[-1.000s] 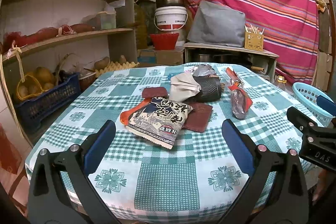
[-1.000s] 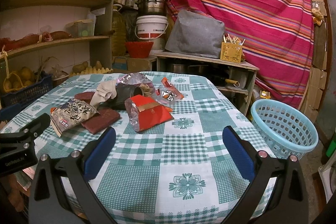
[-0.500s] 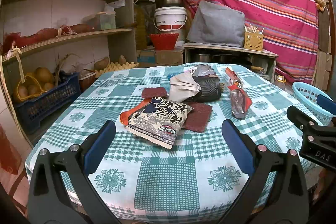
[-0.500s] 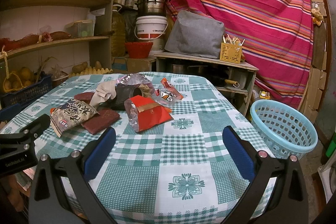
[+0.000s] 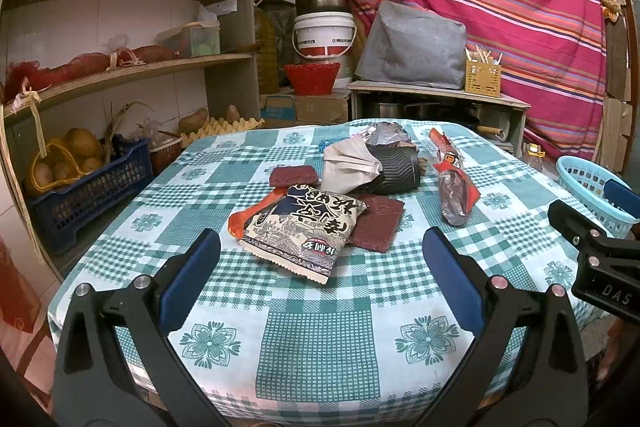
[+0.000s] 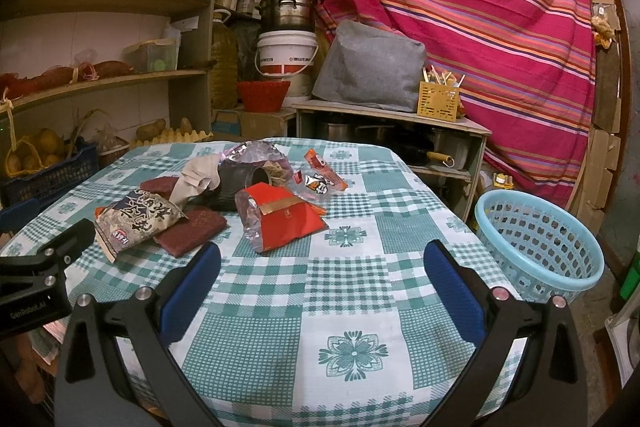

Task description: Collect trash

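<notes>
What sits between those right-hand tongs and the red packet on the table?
Nothing but bare checked tablecloth between the open right tongs and the red packet, as the right wrist view shows.

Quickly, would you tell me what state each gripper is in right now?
Left gripper: open, holding nothing, above the table.
Right gripper: open, holding nothing, above the table.
</notes>
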